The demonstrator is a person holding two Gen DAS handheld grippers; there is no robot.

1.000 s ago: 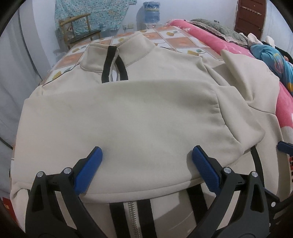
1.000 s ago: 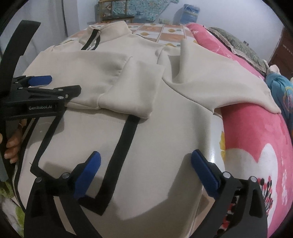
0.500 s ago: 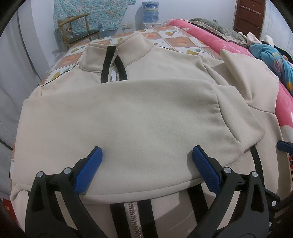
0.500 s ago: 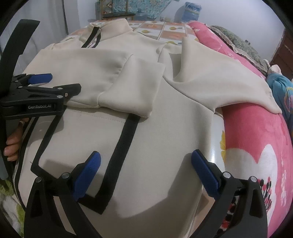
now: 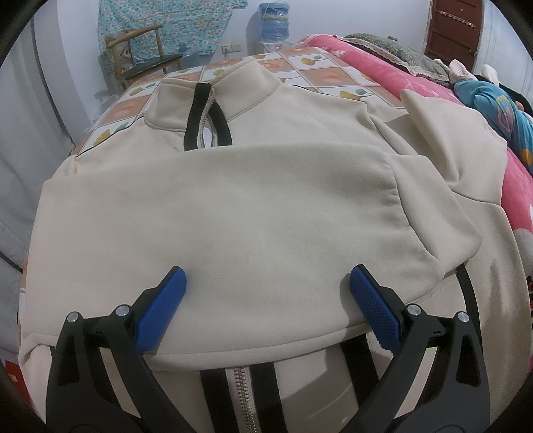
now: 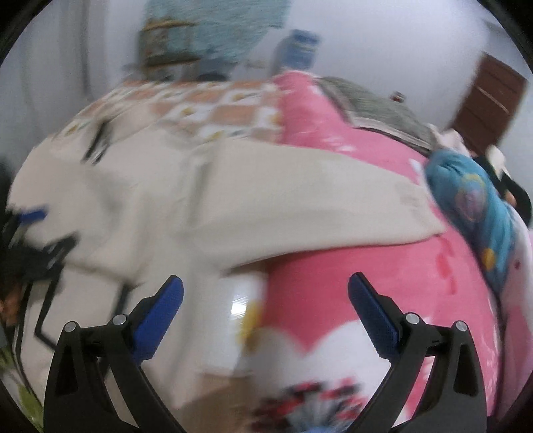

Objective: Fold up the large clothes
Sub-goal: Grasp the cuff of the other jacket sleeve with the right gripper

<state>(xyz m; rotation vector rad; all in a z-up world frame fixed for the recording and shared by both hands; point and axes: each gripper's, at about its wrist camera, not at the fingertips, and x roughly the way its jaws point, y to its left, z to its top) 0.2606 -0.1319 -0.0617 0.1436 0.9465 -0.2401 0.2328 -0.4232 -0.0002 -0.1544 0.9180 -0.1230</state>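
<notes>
A cream zip-up jacket (image 5: 253, 213) with black trim lies spread face up on a tiled-pattern table. One sleeve (image 5: 416, 229) is folded across its chest, cuff to the right. My left gripper (image 5: 266, 299) hovers open over the folded sleeve's lower edge, holding nothing. In the blurred right wrist view the other sleeve (image 6: 299, 206) stretches out to the right over a pink blanket (image 6: 383, 279). My right gripper (image 6: 265, 306) is open above the table edge and blanket, below that sleeve, with nothing between its fingers. The left gripper (image 6: 30, 233) shows at that view's left edge.
The pink blanket (image 5: 519, 180) is heaped along the right of the table, with a blue patterned cloth (image 6: 479, 206) on it. A wooden chair (image 5: 143, 56) and a water bottle (image 5: 274, 20) stand against the far wall. A brown door (image 6: 489, 103) is at the right.
My right gripper has swung quickly to the right, from over the jacket's lower front to over the table edge and pink blanket; its view is motion-blurred. The left gripper has barely moved.
</notes>
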